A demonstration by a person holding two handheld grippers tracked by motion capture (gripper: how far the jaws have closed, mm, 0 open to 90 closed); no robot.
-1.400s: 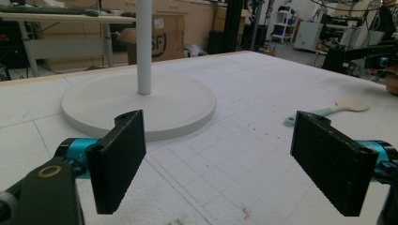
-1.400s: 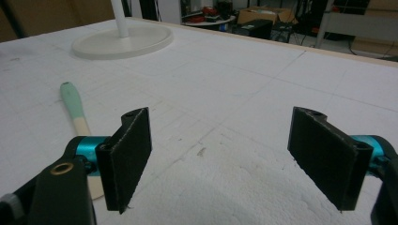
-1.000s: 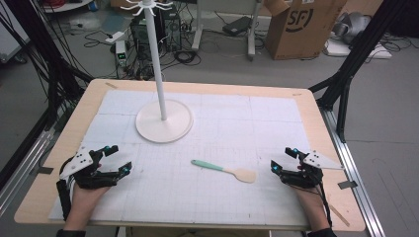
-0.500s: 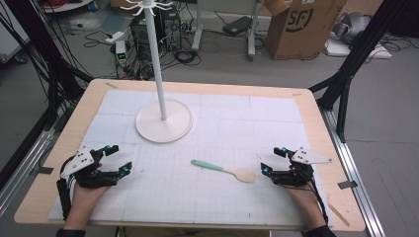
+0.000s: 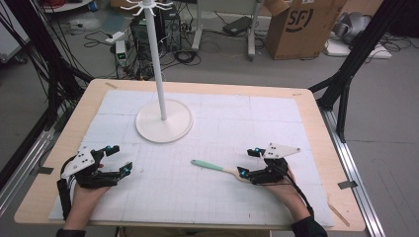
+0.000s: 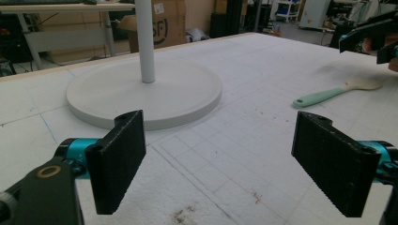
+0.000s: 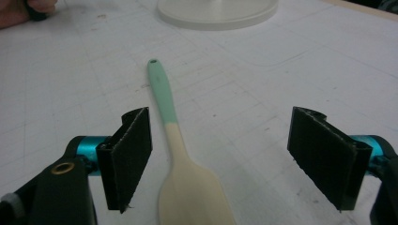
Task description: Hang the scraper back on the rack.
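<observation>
The spatula (image 5: 220, 169) lies flat on the bench (image 5: 306, 207), centre-right of frame. The right claw (image 5: 249, 164), spread, straddles its pale blade; closing there risks slipping. The left claw (image 5: 118, 159) sits spread, lower left.

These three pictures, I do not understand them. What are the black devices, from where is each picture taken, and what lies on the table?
A person sits at the table and holds a tool with two black jaws in each hand: the left hand-held gripper and the right hand-held gripper. One picture comes from a camera above. The other two come from small cameras on the grippers, looking along their jaws. On the white mat lie a spatula with a green handle and a white stand with a tall pole. Both grippers are open and hold nothing; the right one has the spatula's blade between its jaws.
</observation>
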